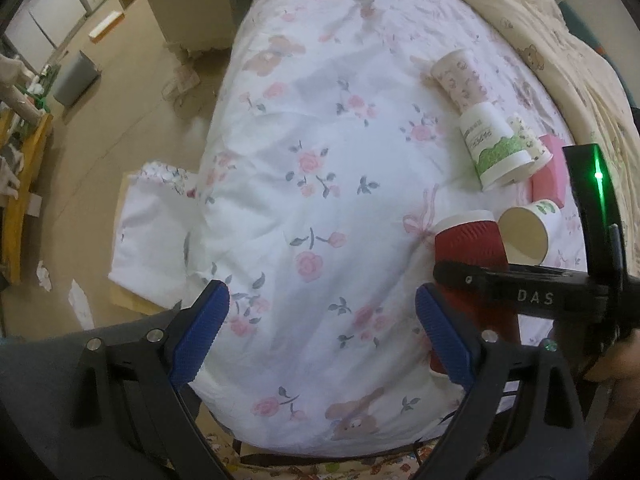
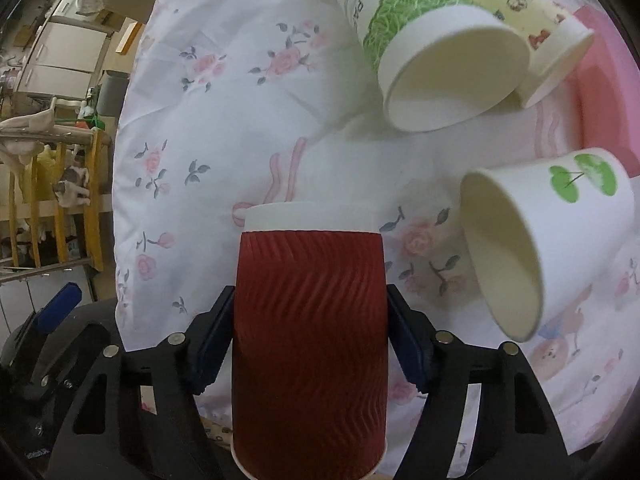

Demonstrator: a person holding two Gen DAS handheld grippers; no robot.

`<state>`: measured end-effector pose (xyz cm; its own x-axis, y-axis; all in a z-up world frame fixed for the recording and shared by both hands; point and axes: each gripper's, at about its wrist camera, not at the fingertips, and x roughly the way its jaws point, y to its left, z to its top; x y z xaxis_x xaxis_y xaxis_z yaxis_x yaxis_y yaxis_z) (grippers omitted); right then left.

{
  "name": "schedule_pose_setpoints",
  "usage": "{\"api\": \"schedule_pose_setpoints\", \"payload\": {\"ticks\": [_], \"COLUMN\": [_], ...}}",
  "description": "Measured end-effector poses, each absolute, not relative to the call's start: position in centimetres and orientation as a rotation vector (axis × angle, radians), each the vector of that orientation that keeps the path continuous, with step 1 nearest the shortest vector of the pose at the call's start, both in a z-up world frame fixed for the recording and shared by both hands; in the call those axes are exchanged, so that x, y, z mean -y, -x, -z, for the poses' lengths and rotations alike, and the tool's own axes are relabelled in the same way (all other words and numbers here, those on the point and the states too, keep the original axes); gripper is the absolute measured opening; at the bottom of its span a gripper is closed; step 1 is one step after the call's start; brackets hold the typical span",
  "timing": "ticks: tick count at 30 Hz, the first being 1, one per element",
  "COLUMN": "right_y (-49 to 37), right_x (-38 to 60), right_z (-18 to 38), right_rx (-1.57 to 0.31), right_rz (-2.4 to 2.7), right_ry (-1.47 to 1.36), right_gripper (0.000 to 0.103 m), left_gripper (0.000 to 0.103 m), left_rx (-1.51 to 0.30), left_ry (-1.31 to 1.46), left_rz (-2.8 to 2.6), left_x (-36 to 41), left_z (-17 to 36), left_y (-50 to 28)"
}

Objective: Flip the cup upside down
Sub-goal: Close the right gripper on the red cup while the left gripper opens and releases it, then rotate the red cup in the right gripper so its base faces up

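Note:
A red ribbed paper cup (image 2: 310, 332) with a white band at its far end is clamped between the blue pads of my right gripper (image 2: 310, 336), above the near part of the floral bed sheet (image 2: 224, 140). The cup's rim end points toward the camera. In the left wrist view the same red cup (image 1: 472, 252) shows at the right, held by the black right gripper (image 1: 472, 276). My left gripper (image 1: 320, 332) is open and empty over the sheet (image 1: 320, 160), just left of the red cup.
Several paper cups lie on their sides on the bed: a green-leaf cup (image 2: 436, 56), a yellow patterned cup (image 2: 532, 12), a white cup with green print (image 2: 560, 236), a pink patterned cup (image 1: 460, 80). A pink box (image 1: 552, 172) lies by them. Floor and furniture are at the left.

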<state>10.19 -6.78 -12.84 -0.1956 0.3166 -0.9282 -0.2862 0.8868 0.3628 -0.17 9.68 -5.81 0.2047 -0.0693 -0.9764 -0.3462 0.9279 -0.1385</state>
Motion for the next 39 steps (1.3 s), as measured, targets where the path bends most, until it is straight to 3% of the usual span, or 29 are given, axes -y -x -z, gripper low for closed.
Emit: {"api": "schedule_pose_setpoints", "payload": {"ticks": [10,22,31,39], "right_y": [-9.6,-6.4,-4.9,-5.1], "right_x": [9.8,18.0,20.7,20.7], "right_z": [8.4,1.2,2.7,3.3], "right_rx": [-1.564,-1.285,-1.171,-1.185], "right_rz": [-0.601,-0.645,-0.613,-0.599], "right_ry": [-0.098,-0.327,-0.393,-0.412], "right_gripper": [0.072,0.072,0.072,0.072], "left_gripper": [0.093,0.093,0.093,0.093], "left_rx": [-1.298,-1.249,-1.215,-1.162], "left_ry": [0.426,0.366,0.327,0.282], "left_rz": [-0.137,-0.072,-0.053,-0.036], "left_x": [-9.1,-6.0,-4.6,-4.0], "left_z": [5.3,4.7,4.2,3.5], "left_y": [0.3,0.6,0.6,0.6]}}
